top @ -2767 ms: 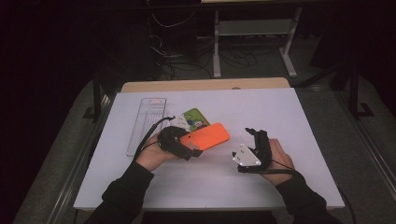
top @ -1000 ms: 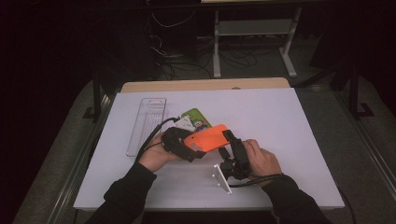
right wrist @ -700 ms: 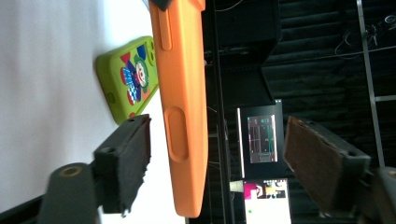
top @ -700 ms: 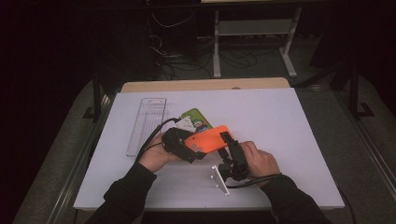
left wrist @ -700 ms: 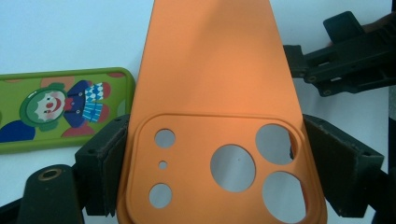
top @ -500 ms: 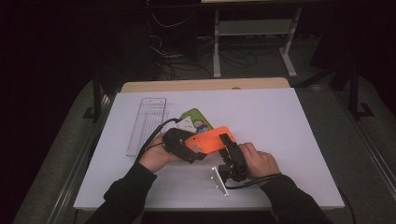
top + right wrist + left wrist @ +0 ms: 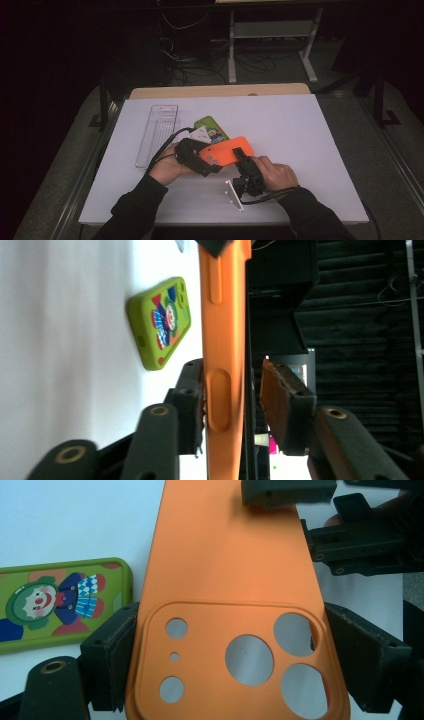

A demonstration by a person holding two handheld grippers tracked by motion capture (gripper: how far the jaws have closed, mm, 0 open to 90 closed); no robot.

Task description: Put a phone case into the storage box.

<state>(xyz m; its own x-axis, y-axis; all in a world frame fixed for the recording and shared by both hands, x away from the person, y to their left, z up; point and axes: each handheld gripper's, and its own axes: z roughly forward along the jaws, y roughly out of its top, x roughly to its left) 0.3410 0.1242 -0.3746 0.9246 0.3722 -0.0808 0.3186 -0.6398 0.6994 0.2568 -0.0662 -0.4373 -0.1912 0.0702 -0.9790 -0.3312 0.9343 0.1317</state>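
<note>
an orange phone case [image 7: 227, 152] is held above the white table [image 7: 320, 145] near its front middle, pinched across its camera end by the left gripper [image 7: 225, 675], whose 2 pads are pressed against the case's long edges in the left gripper view. the camera cut-outs face that gripper's lens, so the case is carried back side up. the right gripper [image 7: 232, 405] has been brought to the far end, its jaws set over the case's thin edge; they have just been closing, yet in the right gripper view 1 pad lies against the side with the button ridge while the other pad is seen standing off with a gap, so no firm pinch is made there. a green phone case [image 7: 214, 131] printed with a clown lies flat on the table just behind the orange one, and a clear plastic tray [image 7: 156, 134] rests to the left, apart from both.

the step in hand is judged to be a 2-handed grasp of the orange case, perhaps for a handover or for flexing it. the next move is judged to call for the right jaws to be closed fully on the edge before any pull or twist is applied, with the left pinch kept steady so the case is not levered out sideways.
</note>
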